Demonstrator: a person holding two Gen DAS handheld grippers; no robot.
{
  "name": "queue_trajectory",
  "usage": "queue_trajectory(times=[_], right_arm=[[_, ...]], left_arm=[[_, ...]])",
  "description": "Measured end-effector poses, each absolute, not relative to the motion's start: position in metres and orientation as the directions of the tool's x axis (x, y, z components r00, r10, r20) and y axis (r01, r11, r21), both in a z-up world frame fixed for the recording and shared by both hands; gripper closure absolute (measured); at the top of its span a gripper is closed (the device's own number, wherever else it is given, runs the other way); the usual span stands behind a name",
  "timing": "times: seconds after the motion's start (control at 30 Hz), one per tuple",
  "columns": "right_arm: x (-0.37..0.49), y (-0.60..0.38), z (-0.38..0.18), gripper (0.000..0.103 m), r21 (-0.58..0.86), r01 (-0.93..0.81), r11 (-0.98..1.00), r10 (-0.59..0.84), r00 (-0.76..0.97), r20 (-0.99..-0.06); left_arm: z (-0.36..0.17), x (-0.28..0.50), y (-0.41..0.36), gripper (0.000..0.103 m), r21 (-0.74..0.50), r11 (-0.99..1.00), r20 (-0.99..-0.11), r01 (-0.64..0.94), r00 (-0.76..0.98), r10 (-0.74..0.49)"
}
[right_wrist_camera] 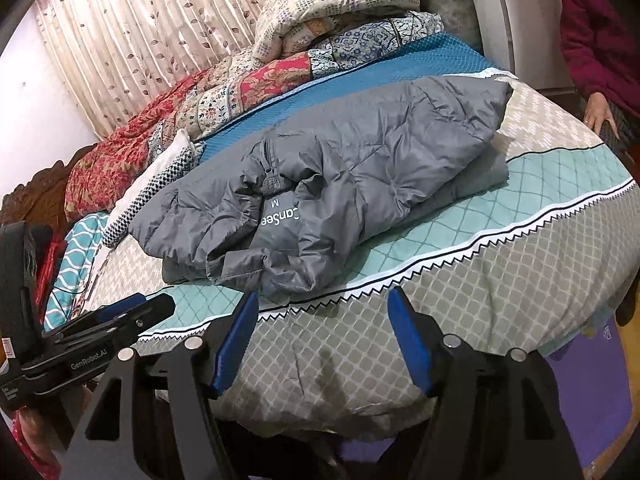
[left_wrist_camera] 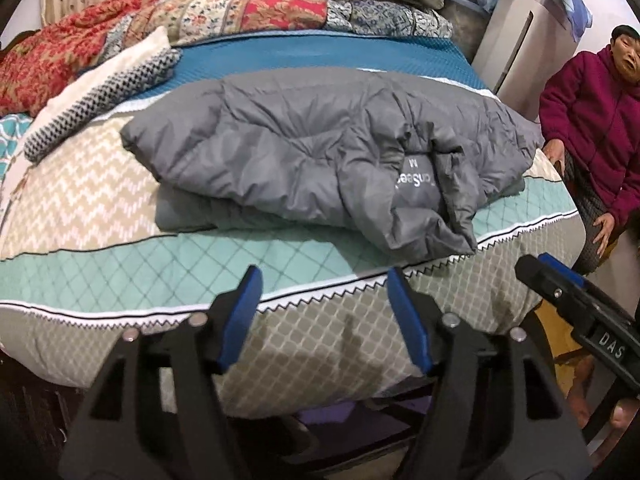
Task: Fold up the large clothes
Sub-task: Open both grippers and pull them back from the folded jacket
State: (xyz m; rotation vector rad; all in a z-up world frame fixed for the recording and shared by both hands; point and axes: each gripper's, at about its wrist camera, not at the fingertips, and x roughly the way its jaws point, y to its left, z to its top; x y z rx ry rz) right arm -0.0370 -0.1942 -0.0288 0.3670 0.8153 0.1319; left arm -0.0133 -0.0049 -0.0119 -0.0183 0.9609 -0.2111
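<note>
Bed point(left_wrist_camera: 120, 208) fills both frames as the work surface; grey puffer jacket point(left_wrist_camera: 320, 148) lies mid-frame, apparently already folded over itself; left gripper point(left_wrist_camera: 324, 316) and right gripper point(right_wrist_camera: 320, 340), bottom centre, both spread wide, empty, short of it.

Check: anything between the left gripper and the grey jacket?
Nothing but bedspread: its mint diamond band and zigzag trim lie bare between the open left gripper and the grey jacket, shown in the left wrist view.
</note>
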Motion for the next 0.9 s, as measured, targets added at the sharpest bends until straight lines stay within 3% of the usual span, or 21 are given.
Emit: queue_trajectory(times=[0.23,0.9], right_arm=[[-0.042,-0.198,-0.033,0.04,0.387,0.046,0.921,0.259,0.67,-0.696],[-0.037,-0.195,-0.056,0.038,0.307,0.102,0.946,0.192,0.586,-0.787]], left_arm=[[-0.01,-0.022,-0.003,0.031,-0.057,0.987,-0.808,0.148,0.574,-0.133],[-0.023,-0.026,0.0,0.03,-0.075,0.984,-0.823,0.161,0.547,-0.152]])
